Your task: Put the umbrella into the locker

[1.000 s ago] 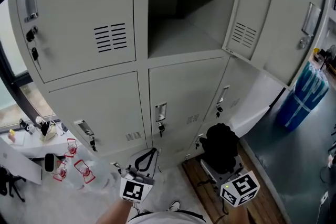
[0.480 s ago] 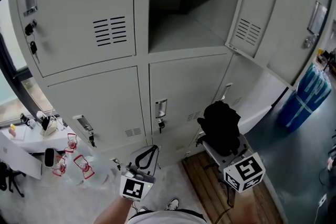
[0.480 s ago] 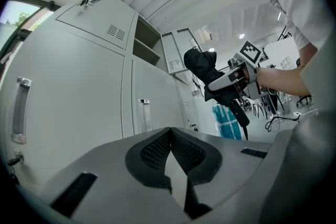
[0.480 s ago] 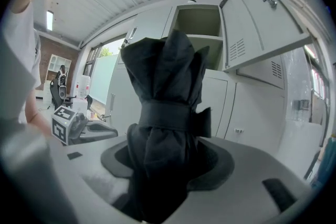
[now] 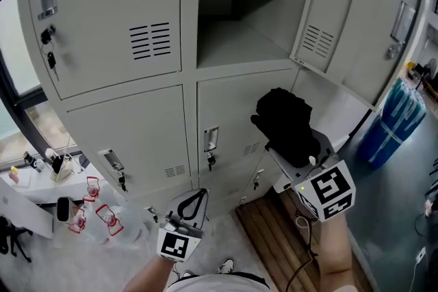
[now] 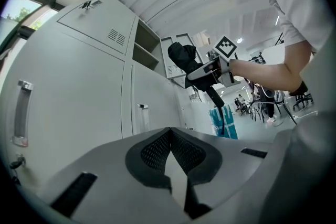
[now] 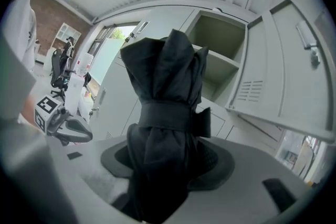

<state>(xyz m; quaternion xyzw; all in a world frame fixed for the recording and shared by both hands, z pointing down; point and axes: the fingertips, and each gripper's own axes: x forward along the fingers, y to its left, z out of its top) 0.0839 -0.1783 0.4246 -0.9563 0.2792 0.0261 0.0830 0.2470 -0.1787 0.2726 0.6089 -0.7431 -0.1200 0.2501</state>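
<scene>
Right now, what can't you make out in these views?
Umbrella lower end: right gripper view, cut off by bottom edge.
Open locker above its shelf: head view, cut off by top edge.
Clutter on white table: head view, too small.

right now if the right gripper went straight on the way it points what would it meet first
Probably the closed locker door just below the open compartment; the umbrella clamped in the right gripper would touch first. Depth is unclear, so it's a guess.
</scene>
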